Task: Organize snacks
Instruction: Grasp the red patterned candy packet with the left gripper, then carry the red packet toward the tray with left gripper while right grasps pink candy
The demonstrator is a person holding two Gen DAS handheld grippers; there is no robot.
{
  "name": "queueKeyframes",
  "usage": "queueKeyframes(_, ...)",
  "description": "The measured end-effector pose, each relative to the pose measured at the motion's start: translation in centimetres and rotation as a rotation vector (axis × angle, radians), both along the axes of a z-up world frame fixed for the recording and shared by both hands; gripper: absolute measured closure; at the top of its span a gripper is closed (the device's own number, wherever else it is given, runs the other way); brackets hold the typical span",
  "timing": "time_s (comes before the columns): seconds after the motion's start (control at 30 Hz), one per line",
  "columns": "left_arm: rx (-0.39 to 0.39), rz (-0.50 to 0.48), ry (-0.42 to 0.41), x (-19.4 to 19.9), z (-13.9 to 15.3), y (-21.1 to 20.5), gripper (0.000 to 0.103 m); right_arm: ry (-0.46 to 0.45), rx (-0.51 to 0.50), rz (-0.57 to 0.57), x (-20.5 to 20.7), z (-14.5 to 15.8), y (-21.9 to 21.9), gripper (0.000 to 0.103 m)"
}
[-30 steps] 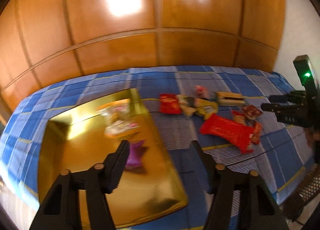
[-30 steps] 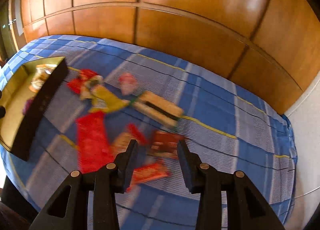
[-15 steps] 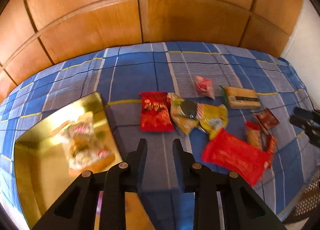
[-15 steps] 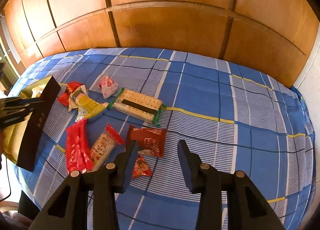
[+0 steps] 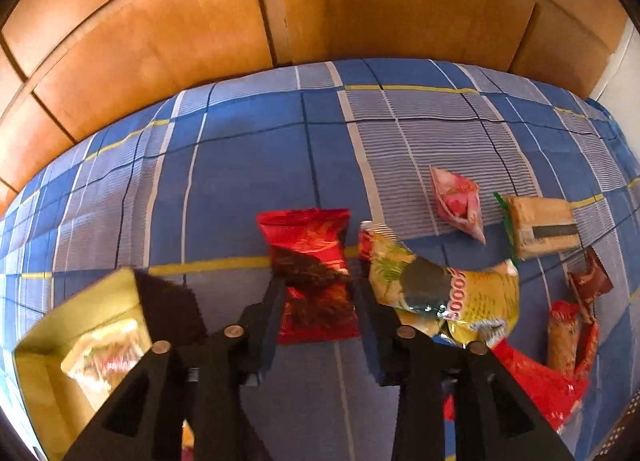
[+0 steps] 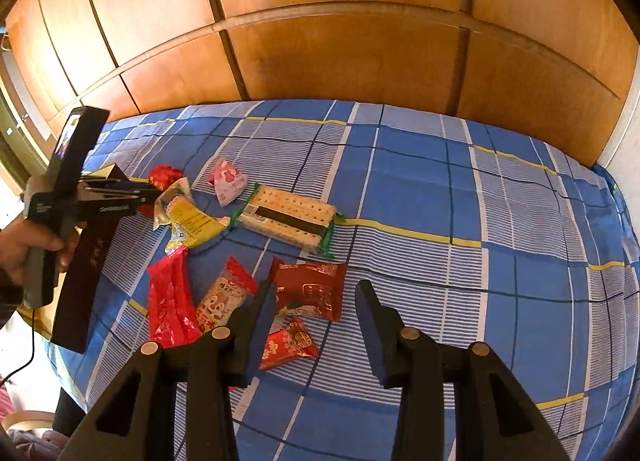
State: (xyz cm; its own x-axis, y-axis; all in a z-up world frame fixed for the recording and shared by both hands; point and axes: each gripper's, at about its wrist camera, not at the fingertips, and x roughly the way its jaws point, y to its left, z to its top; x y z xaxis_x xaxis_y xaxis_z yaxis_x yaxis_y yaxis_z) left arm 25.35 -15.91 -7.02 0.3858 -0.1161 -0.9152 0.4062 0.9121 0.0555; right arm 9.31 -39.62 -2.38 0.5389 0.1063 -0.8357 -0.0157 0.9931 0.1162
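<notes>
Snacks lie scattered over the blue plaid bedspread, and one clear-wrapped packet already sits in the gold box at the left, which I take to be where the rest are meant to go. The left gripper has its fingers spread just wider than the red foil packet, one finger on each long side of it; whether the pads touch the foil I cannot tell, and it does not look clamped. That straddle suits a pinch across the narrow width, so the packet seems the next pick. Just right of it lies a crumpled yellow bag, close enough that the right-hand finger may snag it (the two nearly touch).

The right gripper hangs wide open and empty above a dark red packet and a small red triangular packet, holding nothing. Farther off lie a cracker pack, a pink triangular packet, a long red packet and a biscuit packet.
</notes>
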Motion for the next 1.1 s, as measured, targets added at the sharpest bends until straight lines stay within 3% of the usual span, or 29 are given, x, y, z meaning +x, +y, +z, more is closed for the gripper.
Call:
queueKeyframes(0.13,0.004,0.002,0.014,0.9,-0.7,-0.6,0.062,0.003,-0.008,0.003,0.0,0.0,0.1,0.061)
queueKeyframes(0.2,-0.029,0.013,0.026,1.3,-0.5,-0.6,0.056,0.004,-0.009,0.002,0.0,-0.1,0.1,0.061)
queueKeyframes(0.27,-0.029,0.031,0.037,1.9,-0.7,-0.6,0.045,0.005,-0.008,0.002,0.0,-0.1,0.2,0.061)
queueKeyframes(0.3,-0.020,0.038,0.035,2.1,-0.8,-0.7,0.045,0.004,-0.010,0.002,0.0,0.0,0.2,0.061)
queueKeyframes(0.43,-0.021,0.069,0.053,3.0,-1.5,-0.7,0.046,0.000,-0.015,0.003,-0.1,0.1,0.3,0.061)
queueKeyframes(0.5,-0.013,0.061,0.045,3.0,-1.5,-0.9,0.058,-0.002,-0.020,0.002,0.0,0.1,0.3,0.061)
queueKeyframes(0.6,-0.016,0.035,0.032,2.2,-1.5,-1.4,0.062,-0.003,-0.035,0.000,0.0,0.1,0.3,0.061)
queueKeyframes(0.8,-0.102,0.013,-0.051,-2.8,0.9,-1.1,0.063,0.003,-0.059,-0.015,-0.1,-0.1,0.1,0.061)
queueKeyframes(1.1,-0.196,-0.106,-0.114,-14.6,3.1,0.1,0.063,0.047,-0.078,0.013,-0.1,-1.5,0.9,0.062)
